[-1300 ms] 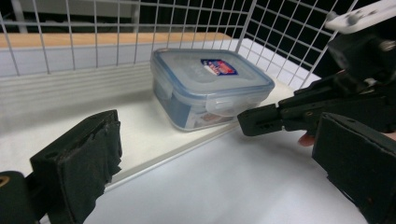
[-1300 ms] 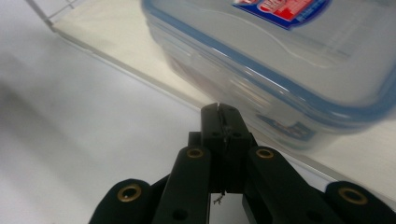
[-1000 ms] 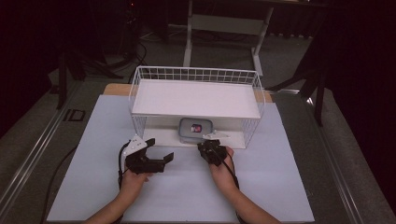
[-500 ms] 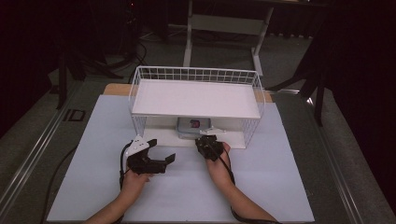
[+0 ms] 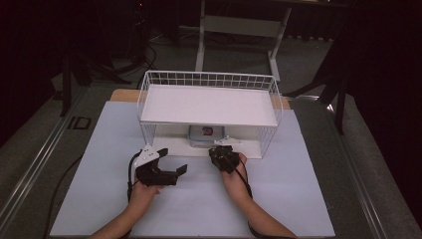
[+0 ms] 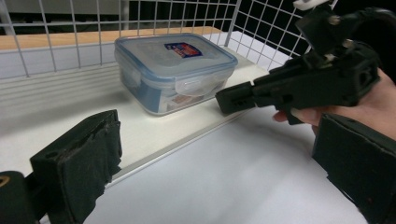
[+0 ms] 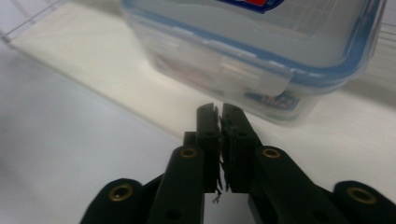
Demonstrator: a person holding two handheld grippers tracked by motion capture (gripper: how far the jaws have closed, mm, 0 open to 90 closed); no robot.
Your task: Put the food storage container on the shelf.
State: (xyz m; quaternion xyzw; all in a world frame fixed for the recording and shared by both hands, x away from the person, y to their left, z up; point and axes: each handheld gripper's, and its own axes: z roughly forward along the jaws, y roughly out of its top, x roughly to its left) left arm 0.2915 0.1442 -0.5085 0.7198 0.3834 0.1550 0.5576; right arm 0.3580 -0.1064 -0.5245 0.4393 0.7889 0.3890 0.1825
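- Since the earlier frames the box [image 5: 203,135] has gone further back under the rack [image 5: 209,104], pushed by the right gripper [image 5: 223,153], which now sits closer to the rack's front edge. The left gripper [image 5: 171,167] has stayed where it was. The fingers of the right gripper have just been opening a very little, with nothing between them.
- High view: the white wire rack stands on the white bench [image 5: 99,189]. The box lies below the upper shelf, on the rack's lower board, near the middle. The right gripper points at the box from the front, its tip at the board's front edge. The left gripper rests on the bench to the left of it, apart from the rack, with its fingers wide apart and turned toward the right gripper.
- Left gripper view: its own two fingers stand far apart at the bottom corners, and nothing is between them. The box has a clear body and a lid with a blue rim and a small label. It sits on the board [image 6: 56,116], with wire mesh behind it. The right gripper comes from the right side, its tip just beside the front latch of the box; I cannot tell if it touches.
- Right gripper view: the right gripper [image 7: 219,116] shows its fingers almost together, only a thin slit between them, and they hold nothing. The tip is just before the latch [image 7: 254,77] of the box [image 7: 261,42].
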